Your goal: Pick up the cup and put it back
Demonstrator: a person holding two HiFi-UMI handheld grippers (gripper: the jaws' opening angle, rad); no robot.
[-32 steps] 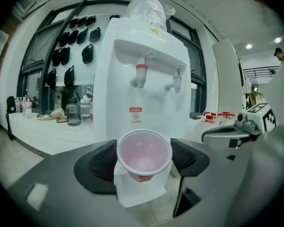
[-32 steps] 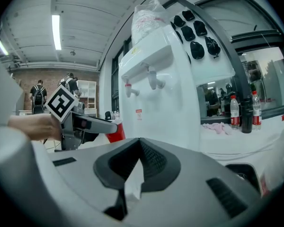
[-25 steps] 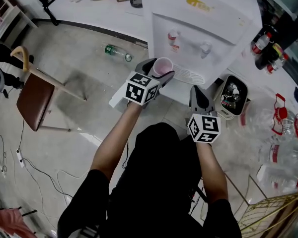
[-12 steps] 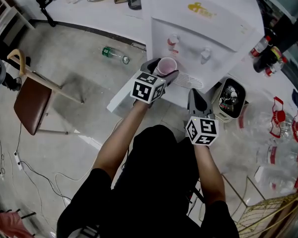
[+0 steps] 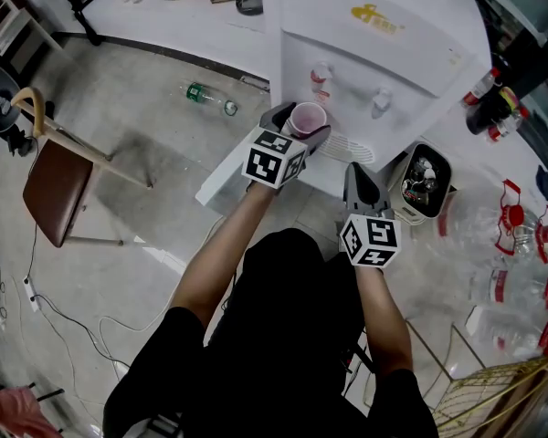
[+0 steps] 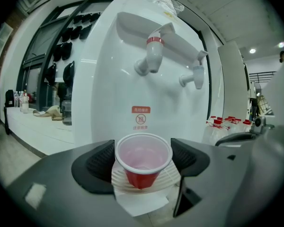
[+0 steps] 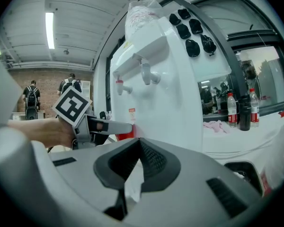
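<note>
Gripping an upright red plastic cup with a white rim (image 6: 143,162) in the left claw (image 5: 300,124), over the ribbed drip tray (image 5: 349,144) of the white water dispenser (image 5: 384,44). Holding the right claw (image 5: 358,170) clenched on nothing, nearer, to the right.

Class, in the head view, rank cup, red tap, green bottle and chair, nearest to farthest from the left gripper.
1. Cup, held by the left gripper.
2. Red tap, just ahead.
3. Green bottle, on floor, left.
4. Chair, far left.

Bright even daylight, fisheye edges, sharp
</note>
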